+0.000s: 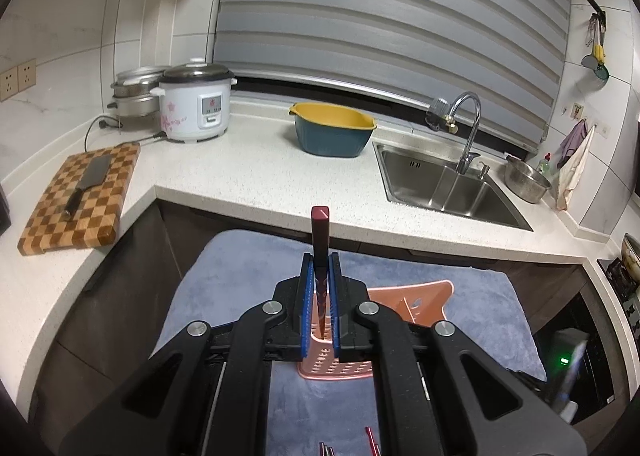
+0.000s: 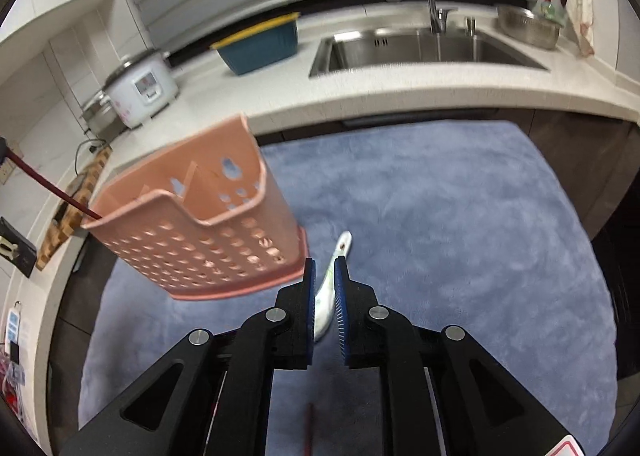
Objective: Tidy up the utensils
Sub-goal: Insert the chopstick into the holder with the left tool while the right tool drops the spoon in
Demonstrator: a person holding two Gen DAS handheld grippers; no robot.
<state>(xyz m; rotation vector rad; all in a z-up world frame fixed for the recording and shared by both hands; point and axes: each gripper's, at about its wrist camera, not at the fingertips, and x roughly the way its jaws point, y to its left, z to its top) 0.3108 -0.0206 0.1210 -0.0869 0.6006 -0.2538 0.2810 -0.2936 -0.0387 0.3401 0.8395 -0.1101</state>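
My left gripper (image 1: 321,261) is shut on a dark red chopstick (image 1: 320,234), held upright with its lower end in the pink perforated utensil holder (image 1: 404,306) on the blue mat. In the right wrist view the same chopstick (image 2: 40,186) slants into the left end of the holder (image 2: 200,216). My right gripper (image 2: 325,265) is shut on a white ceramic spoon (image 2: 334,274), held just right of the holder and above the mat. More red and grey utensil tips (image 1: 370,438) lie on the mat near the bottom edge.
The blue mat (image 2: 440,236) covers a table in front of a white counter (image 1: 260,180). On the counter stand a checkered board with a cleaver (image 1: 86,186), a rice cooker (image 1: 196,102), a blue-yellow basin (image 1: 332,128), a sink (image 1: 444,184) and a steel bowl (image 1: 526,180).
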